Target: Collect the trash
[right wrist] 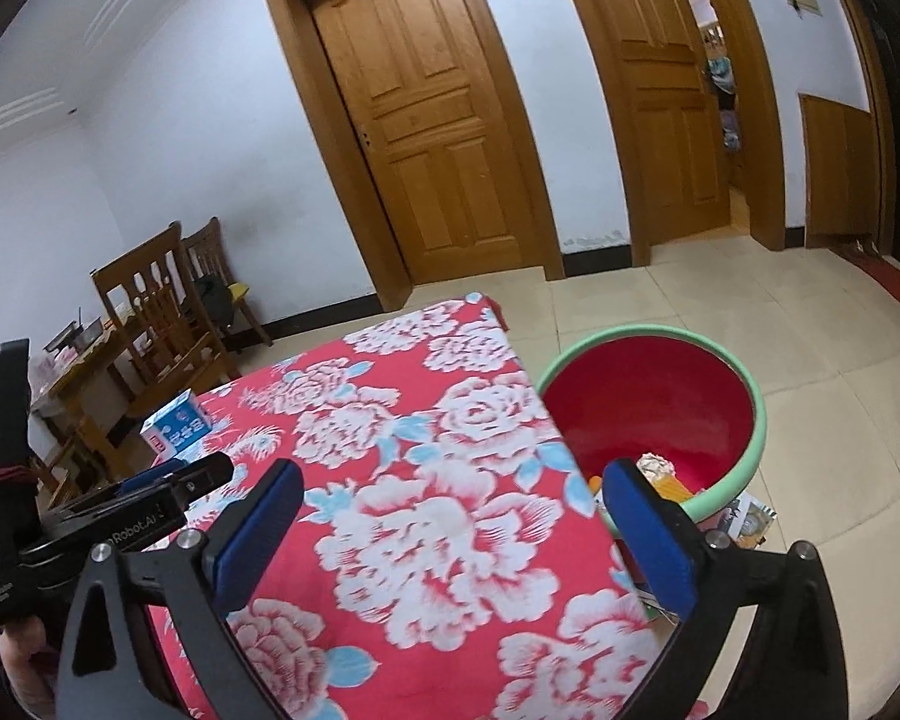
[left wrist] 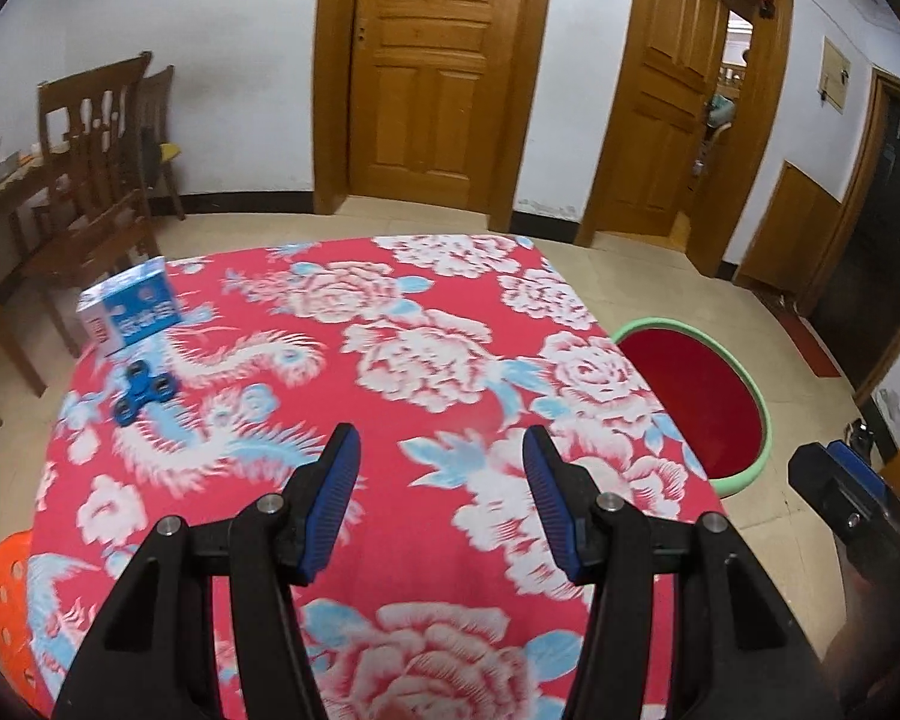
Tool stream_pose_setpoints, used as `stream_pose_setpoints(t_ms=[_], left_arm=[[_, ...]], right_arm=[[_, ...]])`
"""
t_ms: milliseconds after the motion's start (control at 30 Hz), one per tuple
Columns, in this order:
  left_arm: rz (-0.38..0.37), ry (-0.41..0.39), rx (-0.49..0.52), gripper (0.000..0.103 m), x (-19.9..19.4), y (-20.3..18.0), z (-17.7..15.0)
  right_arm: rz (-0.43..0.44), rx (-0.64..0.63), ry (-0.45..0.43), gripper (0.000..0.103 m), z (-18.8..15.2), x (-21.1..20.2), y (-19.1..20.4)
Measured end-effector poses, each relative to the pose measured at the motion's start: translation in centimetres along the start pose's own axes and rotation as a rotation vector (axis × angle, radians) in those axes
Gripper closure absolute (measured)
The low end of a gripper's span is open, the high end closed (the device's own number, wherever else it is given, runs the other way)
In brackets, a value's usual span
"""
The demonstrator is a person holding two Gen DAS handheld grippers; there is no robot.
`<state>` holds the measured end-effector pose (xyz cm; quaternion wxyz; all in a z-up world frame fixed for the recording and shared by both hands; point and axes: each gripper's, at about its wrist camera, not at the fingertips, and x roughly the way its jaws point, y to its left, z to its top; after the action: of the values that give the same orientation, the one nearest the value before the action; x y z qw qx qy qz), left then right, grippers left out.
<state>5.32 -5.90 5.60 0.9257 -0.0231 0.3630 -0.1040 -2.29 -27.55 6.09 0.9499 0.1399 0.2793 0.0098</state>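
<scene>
My left gripper [left wrist: 440, 450] hovers open over the red floral tablecloth [left wrist: 438, 324], nothing between its blue pads. Far left on the cloth lie a blue fidget spinner [left wrist: 141, 393] and, behind it, a blue-and-white carton [left wrist: 129, 312]. My right gripper [right wrist: 455, 474] is also open and empty, above the table's right edge. Beside the table stands a basin with a green rim [right wrist: 648, 333] and red inside, holding crumpled wrappers [right wrist: 660, 471] near its front wall. The carton [right wrist: 177, 423] shows in the right wrist view too, past the left gripper's body [right wrist: 198, 474].
An orange plastic stool [left wrist: 9, 606] sits at the table's near left corner. Wooden chairs [left wrist: 96, 168] and a cluttered side table [left wrist: 0, 192] stand at the left wall. A printed packet [right wrist: 747, 519] lies under the basin. Tiled floor [right wrist: 750, 312] stretches to the wooden doors.
</scene>
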Motion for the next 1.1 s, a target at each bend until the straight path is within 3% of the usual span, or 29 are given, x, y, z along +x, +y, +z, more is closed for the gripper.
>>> stream_pose_setpoints(t_ms=[433,1100], left_arm=[[0.161,-0.100,-0.052,0.047,-3.0,3.3,-2.4],[0.183,-0.094,-0.083,0.047,-3.4,4.3,-3.7]], right_arm=[[-0.003,-0.049,-0.030,0.001,-2.4,-1.1,2.7],[0.006,-0.068,-0.013,0.001,-3.3,-0.8,3.8]])
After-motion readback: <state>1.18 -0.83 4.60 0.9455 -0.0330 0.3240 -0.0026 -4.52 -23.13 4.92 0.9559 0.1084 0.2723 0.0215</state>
